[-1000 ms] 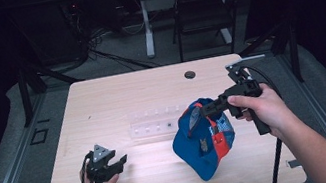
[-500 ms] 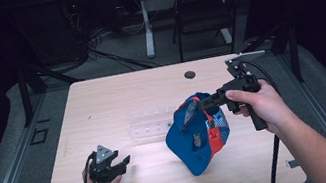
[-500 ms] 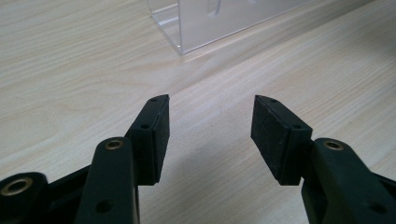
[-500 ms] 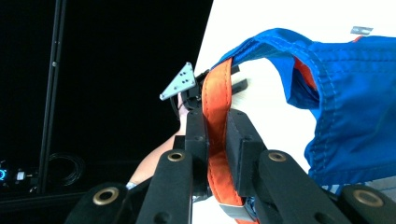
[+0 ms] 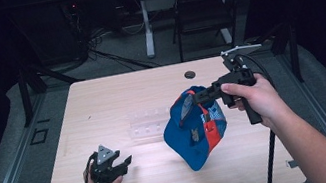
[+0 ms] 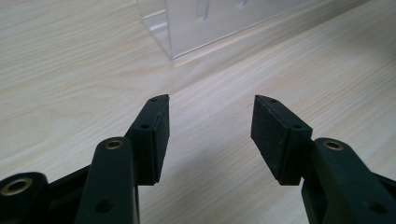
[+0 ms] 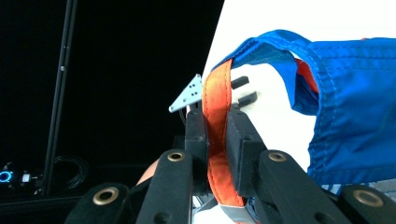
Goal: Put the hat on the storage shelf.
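— Where's the cap (image 5: 196,127)?

— Off the bench (image 5: 116,97), hanging from the right gripper (image 5: 196,97). Its jaws are clamped on the orange strap (image 7: 218,135). So it looks picked up but not yet set anywhere.

— And the left gripper (image 5: 124,162)?

— Low near the front edge, jaws spread, holding nothing.

— Room to move?

— Plenty. A clear tray (image 5: 149,123) lies mid-bench just beside the cap; the rest is bare wood.

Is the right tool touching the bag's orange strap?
Touching. In the right gripper view the right tool has its jaws closed on the orange strap, pads pressed against both faces, no gap visible.
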`<action>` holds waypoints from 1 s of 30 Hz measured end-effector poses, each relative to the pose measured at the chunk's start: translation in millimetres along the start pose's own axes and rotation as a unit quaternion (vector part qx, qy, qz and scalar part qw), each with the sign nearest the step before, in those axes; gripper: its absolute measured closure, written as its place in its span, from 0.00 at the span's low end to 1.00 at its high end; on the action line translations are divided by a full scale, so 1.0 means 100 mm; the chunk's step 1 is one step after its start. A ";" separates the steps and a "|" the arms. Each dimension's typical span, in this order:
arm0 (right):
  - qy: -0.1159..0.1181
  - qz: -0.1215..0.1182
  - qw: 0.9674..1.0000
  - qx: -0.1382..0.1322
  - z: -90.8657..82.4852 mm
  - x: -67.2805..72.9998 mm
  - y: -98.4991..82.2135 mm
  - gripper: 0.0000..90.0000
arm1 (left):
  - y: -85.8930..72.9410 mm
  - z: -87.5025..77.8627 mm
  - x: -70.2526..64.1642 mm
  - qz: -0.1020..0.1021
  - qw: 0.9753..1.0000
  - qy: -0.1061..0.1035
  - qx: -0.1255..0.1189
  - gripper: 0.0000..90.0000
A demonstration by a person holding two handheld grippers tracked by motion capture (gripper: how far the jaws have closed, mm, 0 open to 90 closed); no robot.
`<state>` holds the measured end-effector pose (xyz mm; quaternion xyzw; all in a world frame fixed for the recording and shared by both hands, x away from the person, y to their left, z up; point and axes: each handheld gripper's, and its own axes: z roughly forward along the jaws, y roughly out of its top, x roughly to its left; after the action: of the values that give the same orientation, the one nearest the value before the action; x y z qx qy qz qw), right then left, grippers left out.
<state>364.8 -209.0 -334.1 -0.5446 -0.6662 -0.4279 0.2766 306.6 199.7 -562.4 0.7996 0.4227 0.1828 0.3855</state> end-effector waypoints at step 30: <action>0.014 -0.011 1.000 -0.008 0.27 0.10 0.25 0.89 | 0.54 0.08 -1.51 0.131 0.979 -0.118 -0.098 0.44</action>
<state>389.2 -179.7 -332.4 -0.5330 -0.6648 -0.4442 0.2770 253.7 54.3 -520.8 0.8221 0.2459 0.1763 0.4823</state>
